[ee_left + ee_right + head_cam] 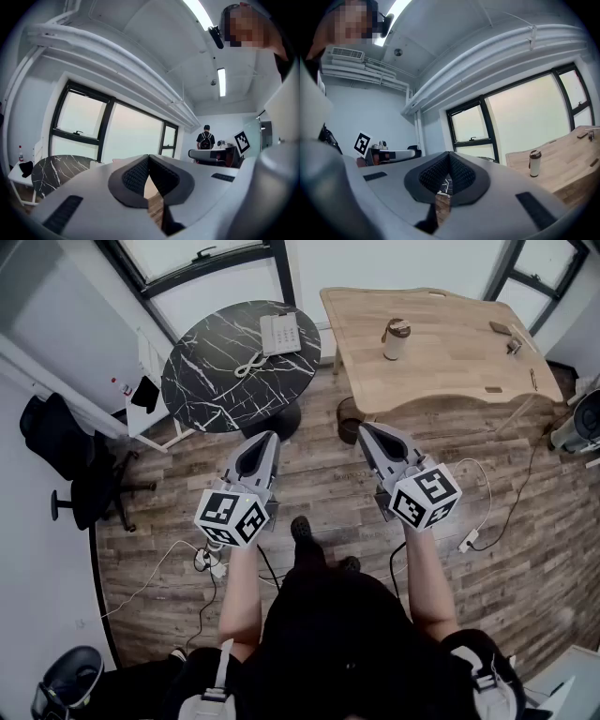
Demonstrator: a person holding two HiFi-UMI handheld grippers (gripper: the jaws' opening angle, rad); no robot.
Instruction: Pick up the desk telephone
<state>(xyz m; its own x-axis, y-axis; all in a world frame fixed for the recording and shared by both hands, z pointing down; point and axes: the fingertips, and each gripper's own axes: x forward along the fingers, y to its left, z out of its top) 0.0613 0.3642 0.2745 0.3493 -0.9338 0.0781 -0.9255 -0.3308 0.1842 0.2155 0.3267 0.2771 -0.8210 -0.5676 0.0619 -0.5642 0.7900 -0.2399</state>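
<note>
The grey desk telephone (280, 333) lies with its coiled cord on the far side of a round black marble table (225, 371). Both grippers are held level over the wood floor, well short of that table. My left gripper (265, 438) is shut with nothing between its pads, tips touching in the left gripper view (149, 157). My right gripper (362, 428) is likewise shut and empty, tips meeting in the right gripper view (449, 154). A sliver of the marble table (443, 183) shows between the right jaws; the phone itself is not seen in either gripper view.
A light wooden desk (487, 352) stands right of the marble table, with a tumbler (396, 339) and small items on it. A black office chair (70, 460) stands at left. Cables and a power strip (469, 540) lie on the floor. Another person (205, 139) stands far off.
</note>
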